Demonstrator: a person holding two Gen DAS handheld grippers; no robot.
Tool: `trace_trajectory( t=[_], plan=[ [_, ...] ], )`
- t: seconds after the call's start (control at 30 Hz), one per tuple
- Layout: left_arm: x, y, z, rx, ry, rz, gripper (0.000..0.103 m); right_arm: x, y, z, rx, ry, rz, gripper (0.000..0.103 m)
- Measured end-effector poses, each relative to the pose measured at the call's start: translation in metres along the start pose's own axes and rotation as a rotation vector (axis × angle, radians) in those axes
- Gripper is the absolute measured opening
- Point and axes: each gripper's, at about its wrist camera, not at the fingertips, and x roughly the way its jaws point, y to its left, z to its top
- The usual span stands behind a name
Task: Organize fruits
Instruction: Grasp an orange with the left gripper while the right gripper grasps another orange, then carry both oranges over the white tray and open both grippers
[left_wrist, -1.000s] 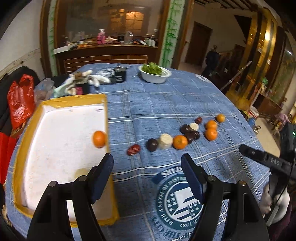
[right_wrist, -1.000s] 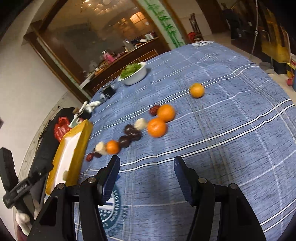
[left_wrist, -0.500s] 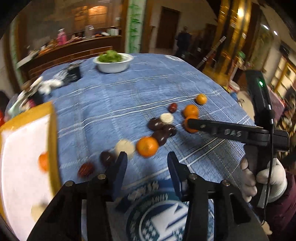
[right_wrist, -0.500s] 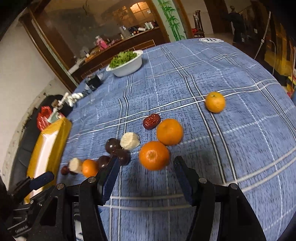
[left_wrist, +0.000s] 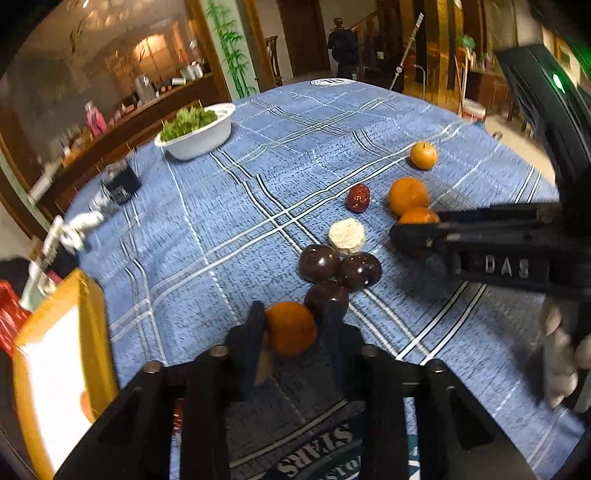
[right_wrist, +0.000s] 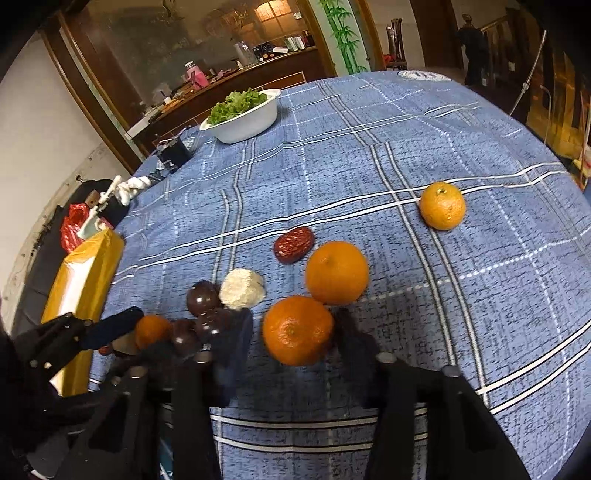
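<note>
Here, the left gripper (left_wrist: 291, 332) is seen with its jaws closing around a small orange (left_wrist: 290, 327), which sits between the two dark fingers (left_wrist: 251, 343) on the blue plaid tablecloth (left_wrist: 229, 206); the fingers appear to touch its sides, though blur prevents a firm reading. The right gripper (right_wrist: 295, 334) is likewise shown with jaws closing about a larger orange (right_wrist: 297, 329), flanked closely by blurred fingers (right_wrist: 354, 341); contact seems made on both sides. Just beyond the left gripper, three dark round fruits (left_wrist: 340, 271) are clustered, touching one another, with a pale round fruit (left_wrist: 346, 234) behind them and a wrinkled red date (left_wrist: 358, 197) farther off. A second orange (right_wrist: 337, 272) lies directly beyond the one in the right gripper, nearly touching it, and a third orange (right_wrist: 442, 205) rests well apart toward the table's far right. At the table's left edge, a white tray with a yellow rim (left_wrist: 92, 306) is seen, containing an orange object (left_wrist: 86, 406) partly hidden by the gripper body. Farther back, a white bowl of green leaves (right_wrist: 243, 114) and a small black box (right_wrist: 173, 155) are placed near the table's far edge. A gloved hand (left_wrist: 565, 362) is visible on the right gripper's handle in the left wrist view.
</note>
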Motion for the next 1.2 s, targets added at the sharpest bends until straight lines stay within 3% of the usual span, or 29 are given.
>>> trace_trajectory(
  t=[0.13, 0.43, 0.63, 0.83, 1.07, 1.2],
  plan=[
    [-0.004, 0.002, -0.002, -0.007, 0.002, -0.003, 0.024, -0.002, -0.004, 0.000, 0.023, -0.001, 0.020, 0.039],
    [-0.065, 0.060, -0.018, -0.294, -0.113, -0.123, 0.024, -0.037, 0.011, -0.008, 0.038, -0.039, 0.115, 0.039],
    [-0.121, 0.120, -0.064, -0.496, -0.190, -0.035, 0.025, -0.053, 0.065, -0.022, -0.060, -0.034, 0.219, 0.040],
    [-0.126, 0.183, -0.128, -0.686, -0.134, 0.067, 0.025, -0.055, 0.159, -0.045, -0.247, 0.015, 0.339, 0.040],
    [-0.125, 0.215, -0.172, -0.783, -0.112, 0.141, 0.025, -0.036, 0.236, -0.071, -0.385, 0.095, 0.406, 0.041],
    [-0.126, 0.224, -0.183, -0.814, -0.118, 0.143, 0.025, -0.021, 0.272, -0.091, -0.468, 0.139, 0.412, 0.041]
  ],
)
